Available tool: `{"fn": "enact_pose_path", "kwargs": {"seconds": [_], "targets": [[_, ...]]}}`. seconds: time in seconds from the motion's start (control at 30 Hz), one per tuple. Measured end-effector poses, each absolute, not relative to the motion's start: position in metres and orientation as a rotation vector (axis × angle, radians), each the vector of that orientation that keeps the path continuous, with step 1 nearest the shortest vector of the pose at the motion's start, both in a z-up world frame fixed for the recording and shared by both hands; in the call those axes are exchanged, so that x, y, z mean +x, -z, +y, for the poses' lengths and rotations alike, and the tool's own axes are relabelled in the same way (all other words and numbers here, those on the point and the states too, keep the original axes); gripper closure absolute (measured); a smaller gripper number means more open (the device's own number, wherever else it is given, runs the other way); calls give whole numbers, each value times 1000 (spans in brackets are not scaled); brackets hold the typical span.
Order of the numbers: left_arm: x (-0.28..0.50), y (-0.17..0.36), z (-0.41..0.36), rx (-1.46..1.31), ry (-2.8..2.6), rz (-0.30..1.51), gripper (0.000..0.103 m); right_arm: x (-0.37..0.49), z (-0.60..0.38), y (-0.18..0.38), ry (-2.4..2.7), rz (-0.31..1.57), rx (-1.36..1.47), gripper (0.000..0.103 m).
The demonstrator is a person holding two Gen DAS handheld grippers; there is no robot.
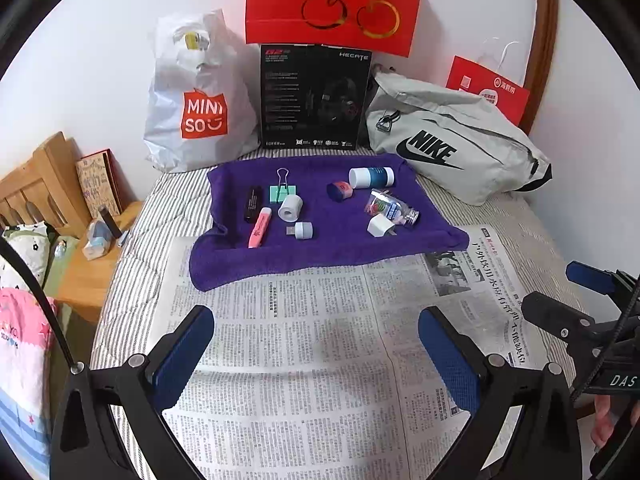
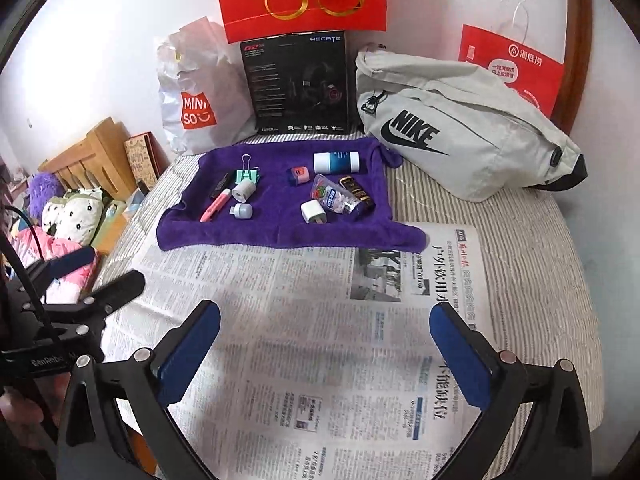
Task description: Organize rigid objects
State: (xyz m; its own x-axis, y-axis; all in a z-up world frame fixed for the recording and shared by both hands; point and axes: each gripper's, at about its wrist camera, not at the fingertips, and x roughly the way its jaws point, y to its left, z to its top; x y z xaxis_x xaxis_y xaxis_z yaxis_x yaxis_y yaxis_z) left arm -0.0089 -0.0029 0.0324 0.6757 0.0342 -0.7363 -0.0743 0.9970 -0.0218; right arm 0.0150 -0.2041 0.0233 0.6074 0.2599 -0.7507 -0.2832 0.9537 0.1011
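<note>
Both grippers are hanging over the spread newspaper [image 1: 320, 340] on the bed, left gripper [image 1: 316, 356] and right gripper [image 2: 324, 356] with fingers fully released, nothing between them.

The small stuff is all sitting on the purple towel [image 1: 320, 248] beyond the newspaper. A dark gold-lettered tube [image 2: 357, 192] is hiding behind the clear plastic bottle [image 2: 334, 199], hard to make out. The pink highlighter pen [image 1: 259, 227] is lying with its long axis running toward the newspaper, and the white-and-blue cylinder bottle [image 1: 371, 177] is lying crosswise. Behind the towel, a grey Nike bag [image 1: 452, 148], black headset box [image 1: 314, 98] and white Miniso bag [image 1: 196, 108] are lining the wall.
</note>
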Motion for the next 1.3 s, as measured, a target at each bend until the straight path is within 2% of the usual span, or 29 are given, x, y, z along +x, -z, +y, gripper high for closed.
{"fn": "enact_pose_path", "kwargs": {"seconds": [1.3], "targets": [[-19, -36, -2, -71, -67, 837, 0, 6, -217, -20, -299, 883, -18, 0]]}}
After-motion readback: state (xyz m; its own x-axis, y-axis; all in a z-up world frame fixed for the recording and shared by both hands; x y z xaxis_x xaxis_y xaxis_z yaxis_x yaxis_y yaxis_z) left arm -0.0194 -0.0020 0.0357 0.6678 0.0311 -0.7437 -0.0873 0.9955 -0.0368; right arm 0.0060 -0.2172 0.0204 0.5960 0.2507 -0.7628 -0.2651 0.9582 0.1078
